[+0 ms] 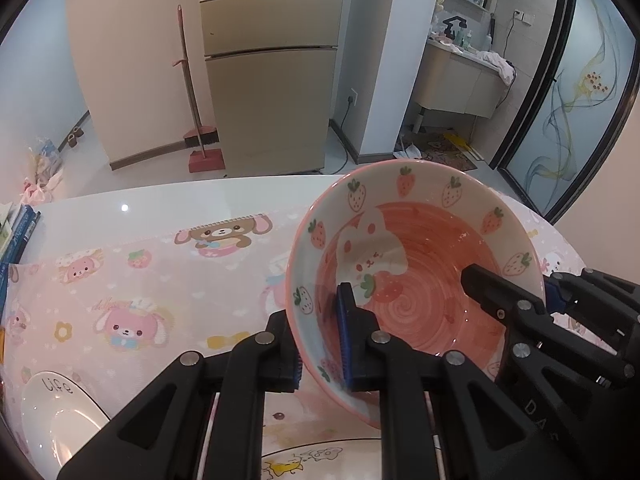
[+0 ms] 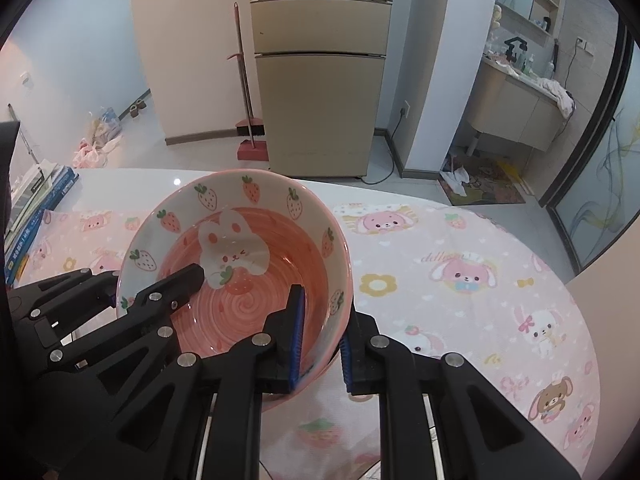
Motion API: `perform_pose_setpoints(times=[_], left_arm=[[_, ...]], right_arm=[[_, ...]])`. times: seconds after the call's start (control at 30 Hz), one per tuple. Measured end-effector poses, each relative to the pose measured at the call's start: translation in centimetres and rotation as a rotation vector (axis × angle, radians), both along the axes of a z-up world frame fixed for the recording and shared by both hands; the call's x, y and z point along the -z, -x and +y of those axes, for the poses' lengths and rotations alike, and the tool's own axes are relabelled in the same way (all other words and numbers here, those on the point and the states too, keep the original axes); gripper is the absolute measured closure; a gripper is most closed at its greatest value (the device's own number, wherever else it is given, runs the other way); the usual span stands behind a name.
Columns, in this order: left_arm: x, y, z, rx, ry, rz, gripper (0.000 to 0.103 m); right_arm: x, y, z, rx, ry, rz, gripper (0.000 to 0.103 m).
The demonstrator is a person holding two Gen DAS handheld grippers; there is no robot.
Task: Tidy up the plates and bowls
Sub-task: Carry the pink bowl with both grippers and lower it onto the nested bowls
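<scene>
Table [image 1: 168, 196] w/ pink cloth [image 1: 120, 280]. Bowl [image 1: 416, 280] above cloth, tilted, gripped on opposite rim sides. L gripper [image 1: 320, 344] clamped on near-left wall; R gripper [image 2: 320, 344] clamped on right wall. White plate [image 1: 60, 412] at table's near-left edge.

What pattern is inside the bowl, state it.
The bowl has a pink swirl base, a white rabbit, and strawberries around its wall; clearest in the right wrist view.
</scene>
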State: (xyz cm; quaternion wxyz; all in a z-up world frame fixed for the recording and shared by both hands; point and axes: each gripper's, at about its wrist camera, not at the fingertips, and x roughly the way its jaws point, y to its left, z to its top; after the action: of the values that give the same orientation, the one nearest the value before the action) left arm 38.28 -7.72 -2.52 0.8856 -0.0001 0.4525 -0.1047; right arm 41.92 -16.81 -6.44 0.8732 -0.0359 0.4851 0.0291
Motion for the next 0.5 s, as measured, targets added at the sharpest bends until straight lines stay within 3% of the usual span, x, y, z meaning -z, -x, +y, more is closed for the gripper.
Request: perform_pose_setpoints(times=[0.2,0.37,0.5], left_arm=[[0.2,0.0,-0.3,0.001,-0.018,-0.006,0.088],[0.4,0.2,-1.0,-0.001,-0.068,-0.011,0.089],[0.7,0.1,-1.6,-0.004,-0.115,-0.028,0.091]], right_arm=[[-0.3,0.2,0.2,-0.011,0.038,0.002,0.086],[-1.7,1.8,1.6,-0.056,0.197,-0.073,0.088],[-0.2,0.7,0.4,-0.024,0.13,0.007,0.088]])
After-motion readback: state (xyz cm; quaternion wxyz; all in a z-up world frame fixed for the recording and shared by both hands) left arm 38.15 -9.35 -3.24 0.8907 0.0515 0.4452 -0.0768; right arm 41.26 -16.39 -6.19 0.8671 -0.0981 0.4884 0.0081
